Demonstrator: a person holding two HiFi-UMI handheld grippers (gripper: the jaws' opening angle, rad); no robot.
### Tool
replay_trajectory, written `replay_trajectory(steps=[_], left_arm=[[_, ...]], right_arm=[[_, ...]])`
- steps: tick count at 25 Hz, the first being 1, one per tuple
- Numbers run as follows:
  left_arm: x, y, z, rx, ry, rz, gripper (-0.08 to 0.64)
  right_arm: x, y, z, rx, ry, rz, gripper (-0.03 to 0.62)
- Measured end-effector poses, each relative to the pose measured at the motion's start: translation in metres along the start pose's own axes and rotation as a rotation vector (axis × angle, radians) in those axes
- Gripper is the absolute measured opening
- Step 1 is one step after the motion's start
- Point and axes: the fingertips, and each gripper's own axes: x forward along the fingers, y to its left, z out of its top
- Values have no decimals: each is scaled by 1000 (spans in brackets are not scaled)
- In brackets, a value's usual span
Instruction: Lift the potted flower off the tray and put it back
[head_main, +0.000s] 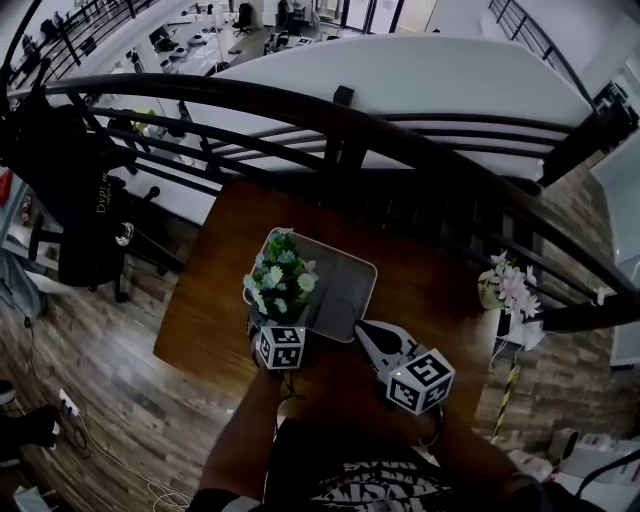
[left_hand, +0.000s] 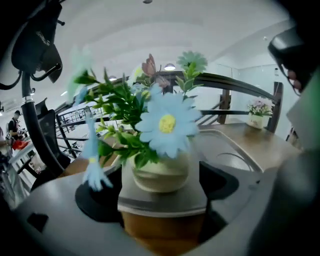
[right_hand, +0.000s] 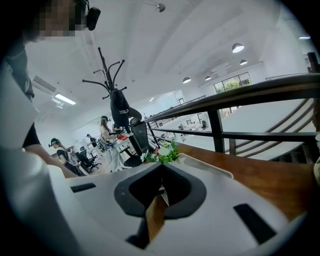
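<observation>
The potted flower (head_main: 279, 276), a cream pot (left_hand: 160, 172) with blue and white blooms, stands on the near left corner of the pale tray (head_main: 345, 275) on the brown table. My left gripper (head_main: 278, 322) reaches in from the near side and is open. Its jaws stand on either side of the pot, with a gap on each side (left_hand: 160, 170). My right gripper (head_main: 362, 330) is shut and empty, just off the tray's near edge. The right gripper view shows the flowers (right_hand: 162, 155) and the tray's rim (right_hand: 210, 167) beyond its closed jaws (right_hand: 162, 167).
A second pot with pink flowers (head_main: 510, 285) stands at the table's right edge, also visible as the pink flowers (left_hand: 258, 107). A dark curved railing (head_main: 350, 125) runs along the table's far side. An office chair (head_main: 75, 200) is left of the table on the wooden floor.
</observation>
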Motion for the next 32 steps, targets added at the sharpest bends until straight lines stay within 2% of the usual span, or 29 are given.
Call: replay_trajectory(steps=[6,11,12,14,20,21,28,32], left_arm=[[-60,-16,-9,-56,-44,37,465],[-108,-25,20,-148,-123,34,442],[-121,-26,24,-168,-141,36,392],[-145,-30,34,-195,-183,49,244],[-212,-50,46,-301,-272,114,38],[-221,-54,48,-313,-283,125,23],[-266,-84,53,-358,-335,118,8],[-285,-95,39,-362,-321,115,8]], right_arm=[[-38,2,-8,-3,-8,15,-2],[-53,0,-7,-23,-34,35,-2],[-55,3,-9,-25,-32,40,-2],[-60,6,-12,-33,-31,53,-2],[-91,19,-30,-97,-22,100,-2],[-96,21,-32,-106,-24,110,-2],[-122,27,-57,-157,-16,150,-2],[-135,32,-73,-177,-17,142,-2]])
